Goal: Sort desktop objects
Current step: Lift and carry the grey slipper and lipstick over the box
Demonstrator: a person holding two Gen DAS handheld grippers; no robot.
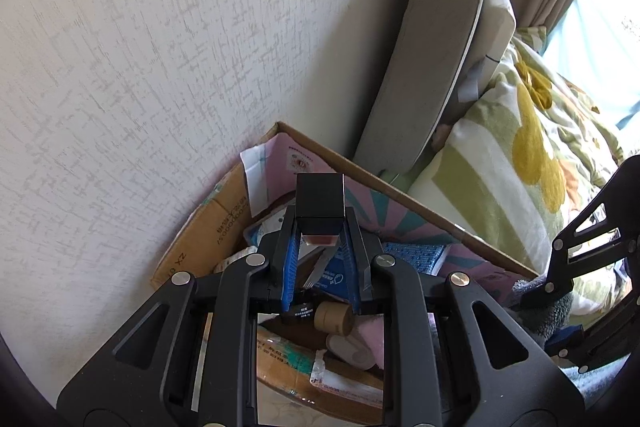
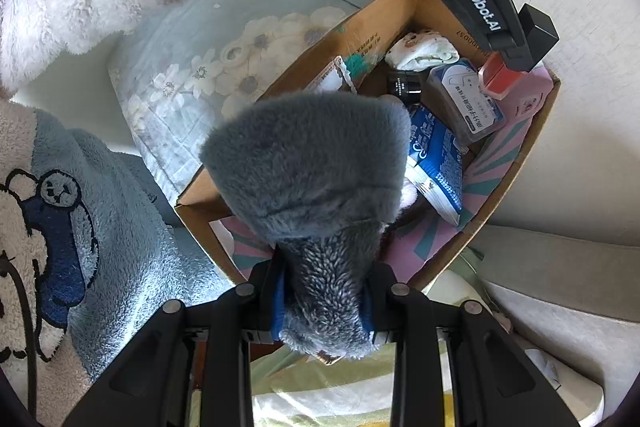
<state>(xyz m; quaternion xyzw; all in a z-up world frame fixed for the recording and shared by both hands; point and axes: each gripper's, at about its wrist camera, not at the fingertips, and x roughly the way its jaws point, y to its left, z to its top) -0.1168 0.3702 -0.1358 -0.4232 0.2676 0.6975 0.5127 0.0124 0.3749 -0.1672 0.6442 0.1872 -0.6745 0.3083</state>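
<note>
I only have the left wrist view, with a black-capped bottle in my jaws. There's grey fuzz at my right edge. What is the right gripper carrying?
Observer: The right gripper is shut on a grey-blue furry item, which hangs over the near half of the cardboard box.
Operator: And where is my bottle over the box, seen from that side?
Observer: Seen from above, the bottle is at the far pink-lined corner, next to a grey packet.

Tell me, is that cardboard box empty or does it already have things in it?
Partly filled. The cardboard box holds a blue packet, a rolled white cloth, a small black jar and a labelled packet.
</note>
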